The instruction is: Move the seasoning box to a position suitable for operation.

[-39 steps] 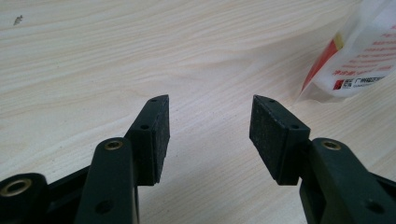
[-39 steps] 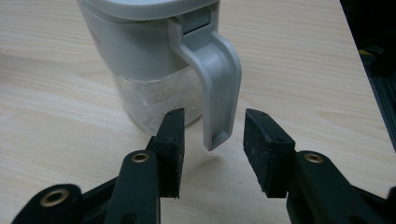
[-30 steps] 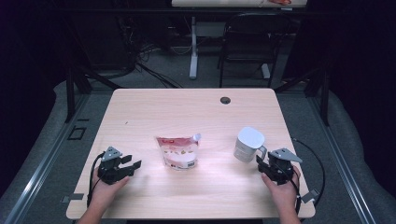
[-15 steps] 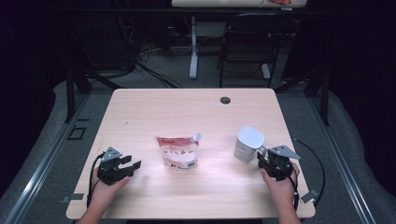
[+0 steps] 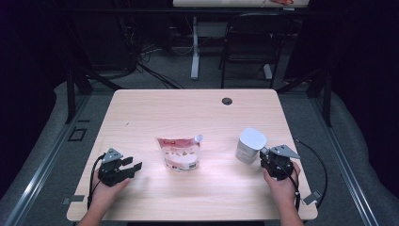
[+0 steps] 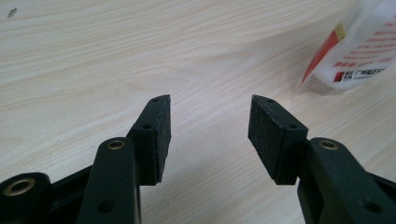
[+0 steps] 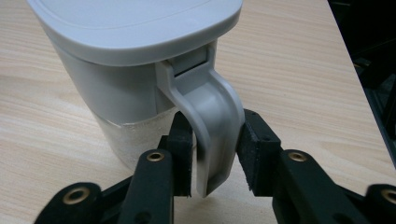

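On a pale wooden counter (image 5: 197, 113), the right tongs (image 5: 266, 160) meet the handle (image 7: 212, 126) of a white lidded jug (image 5: 250, 145). Seen along the right tongs (image 7: 214, 156) in the right gripper view, the curved grey-white handle runs down between the two black pads (image 7: 181, 149), which have just been closing in and now sit against its two sides in a grip. The jug (image 7: 126, 60) stands upright directly ahead of these tongs, its flat lid (image 7: 135, 23) shut and hinged above the handle, its lower body frosted. The person's right hand (image 5: 282, 181) holds the tool from the near edge of the counter.

The left tongs (image 5: 134, 165) rest low over the counter, released, with nothing between the jaws. In the left gripper view the left tongs (image 6: 210, 126) stand apart over bare wood grain, and a white pouch (image 6: 355, 51) with red print lies ahead of them and off to their right, clear of the pads. From above, the pouch (image 5: 179, 153) lies flat between the two tools, nearer the left tongs than the jug is, its spout cap (image 5: 198, 138) pointing toward the jug. The left hand (image 5: 104, 193) grips its tool from behind.
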Demonstrator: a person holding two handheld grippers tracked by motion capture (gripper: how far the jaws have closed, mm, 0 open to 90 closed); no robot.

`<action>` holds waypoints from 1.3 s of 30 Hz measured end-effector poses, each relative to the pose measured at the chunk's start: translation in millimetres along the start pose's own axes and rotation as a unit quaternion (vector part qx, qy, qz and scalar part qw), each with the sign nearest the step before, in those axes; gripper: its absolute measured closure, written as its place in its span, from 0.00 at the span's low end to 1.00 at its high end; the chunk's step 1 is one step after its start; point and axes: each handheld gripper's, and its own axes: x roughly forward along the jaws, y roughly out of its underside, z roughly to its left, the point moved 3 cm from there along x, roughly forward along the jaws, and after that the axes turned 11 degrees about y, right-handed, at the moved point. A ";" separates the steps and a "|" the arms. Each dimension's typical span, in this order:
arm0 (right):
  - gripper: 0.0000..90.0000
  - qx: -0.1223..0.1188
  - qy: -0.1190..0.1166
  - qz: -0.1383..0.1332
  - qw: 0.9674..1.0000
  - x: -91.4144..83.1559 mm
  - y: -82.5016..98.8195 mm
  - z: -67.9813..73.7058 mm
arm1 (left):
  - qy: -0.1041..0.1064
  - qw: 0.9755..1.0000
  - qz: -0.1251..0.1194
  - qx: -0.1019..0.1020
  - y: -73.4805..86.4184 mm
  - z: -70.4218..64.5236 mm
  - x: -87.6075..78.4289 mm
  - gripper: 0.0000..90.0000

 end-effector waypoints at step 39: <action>0.77 -0.037 -0.051 0.013 0.998 -18.1 5.5 8.5 | -0.001 1.000 -0.005 0.001 -0.3 1.0 -2.1 0.54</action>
